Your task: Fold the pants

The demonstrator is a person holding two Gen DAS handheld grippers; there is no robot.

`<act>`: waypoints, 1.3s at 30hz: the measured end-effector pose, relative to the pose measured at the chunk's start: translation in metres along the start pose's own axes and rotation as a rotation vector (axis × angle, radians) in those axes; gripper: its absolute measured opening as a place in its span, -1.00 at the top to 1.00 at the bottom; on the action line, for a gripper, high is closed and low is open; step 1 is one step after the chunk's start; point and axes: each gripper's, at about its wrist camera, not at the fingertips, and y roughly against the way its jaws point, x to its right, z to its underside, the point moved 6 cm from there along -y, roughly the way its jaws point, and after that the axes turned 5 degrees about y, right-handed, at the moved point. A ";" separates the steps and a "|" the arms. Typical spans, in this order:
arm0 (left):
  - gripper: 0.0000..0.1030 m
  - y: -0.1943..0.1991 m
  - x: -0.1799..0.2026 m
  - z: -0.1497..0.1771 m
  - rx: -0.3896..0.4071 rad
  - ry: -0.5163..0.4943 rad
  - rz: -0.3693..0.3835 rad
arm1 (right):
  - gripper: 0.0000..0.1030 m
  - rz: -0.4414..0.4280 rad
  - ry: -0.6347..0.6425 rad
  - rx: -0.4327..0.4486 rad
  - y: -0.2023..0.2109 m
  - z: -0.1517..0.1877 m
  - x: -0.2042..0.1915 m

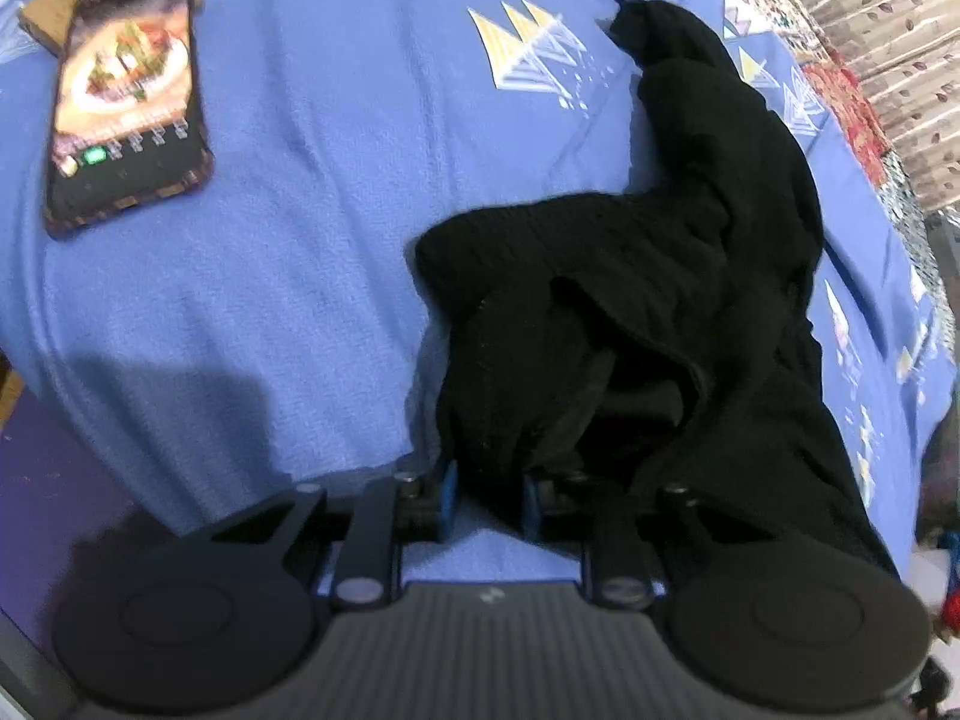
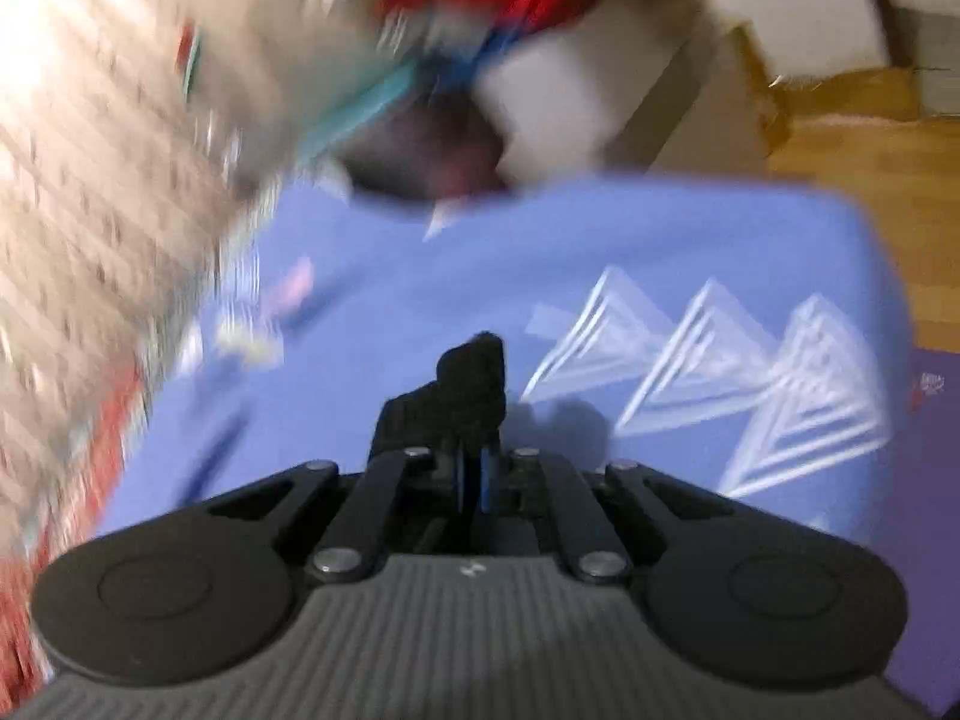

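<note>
A: Nearest the lens: left gripper (image 1: 485, 504), jaws partly spread, with a bunch of the black pants (image 1: 678, 276) gathered between the blue pads (image 1: 447, 501). Looks pinched, at the waistband end.

B: And the right gripper (image 2: 474, 483)?

A: Jaws pressed nearly together on a small black tuft, probably a corner of the same pants. Hard to be sure; heavily blurred in that view.

B: Where are the pants overall?

A: Lying crumpled on the blue bedsheet (image 1: 300, 276), one leg trailing away toward the far right edge of the bed. Not yet flat, no fold made.

B: Risks from here?

A: Several, by judgement. Thin pinch on the right side: could slip out under a sharp pull. Twisted leg: could fold in bunched rather than smooth unless spread first. Also a phone (image 1: 129, 102) resting on the sheet at upper left, well apart from the cloth, yet liable to be swept if the fabric gets flung that way. A brown book or box (image 1: 72, 0) under its far end, same concern.

B: Anything hidden?

A: Plenty. Second leg not distinguishable in the black mass. Folds and seams lost in the dark fabric. Far hem partly out of sight near the patterned curtain (image 1: 888, 30). Background of the right view smeared: red and teal shapes, unidentifiable. No hand visible in either view.
</note>
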 end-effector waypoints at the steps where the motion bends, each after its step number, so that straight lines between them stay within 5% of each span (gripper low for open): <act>1: 0.55 -0.003 0.001 0.002 -0.008 -0.004 0.002 | 0.85 0.056 0.028 -0.013 -0.002 0.005 0.008; 4: 0.46 -0.006 0.009 0.006 -0.006 -0.064 -0.035 | 0.57 0.177 0.060 -0.148 -0.018 0.026 0.036; 7: 0.07 0.004 0.013 0.010 0.016 -0.106 -0.029 | 0.21 0.203 -0.048 -0.072 -0.002 0.025 0.054; 12: -0.04 0.038 -0.004 0.012 0.066 -0.135 -0.002 | 0.19 0.241 -0.028 0.085 0.021 0.013 0.038; 16: -0.05 0.065 -0.023 -0.012 0.172 -0.101 -0.022 | 0.19 0.109 0.079 0.113 0.024 0.006 -0.015; 22: -0.06 0.045 0.019 -0.069 0.236 -0.181 -0.028 | 0.19 -0.231 0.342 -0.086 -0.001 0.045 -0.162; 25: -0.30 0.008 0.070 -0.096 0.242 -0.275 0.006 | 0.19 -0.358 0.487 -0.153 -0.011 0.071 -0.233; 27: -0.75 -0.021 0.099 -0.112 0.241 -0.300 0.028 | 0.19 -0.434 0.544 -0.212 -0.019 0.093 -0.274; 29: -0.89 -0.049 0.120 -0.131 0.244 -0.288 0.036 | 0.19 -0.487 0.581 -0.276 -0.031 0.116 -0.313; 31: -0.88 -0.081 0.139 -0.146 0.221 -0.244 0.035 | 0.19 -0.531 0.631 -0.340 -0.047 0.143 -0.358; 32: -0.72 -0.092 0.142 -0.149 0.210 -0.226 0.038 | 0.19 -0.555 0.665 -0.367 -0.050 0.151 -0.379; 35: 0.44 -0.114 0.149 -0.146 0.196 -0.210 0.049 | 0.19 -0.663 0.863 -0.441 -0.042 0.190 -0.447; 37: 0.49 -0.110 0.144 -0.132 0.256 -0.212 0.074 | 0.18 -0.745 1.039 -0.444 -0.032 0.231 -0.502; 39: 0.58 -0.103 0.136 -0.119 0.302 -0.211 0.090 | -0.03 -0.848 1.239 -0.441 -0.018 0.285 -0.553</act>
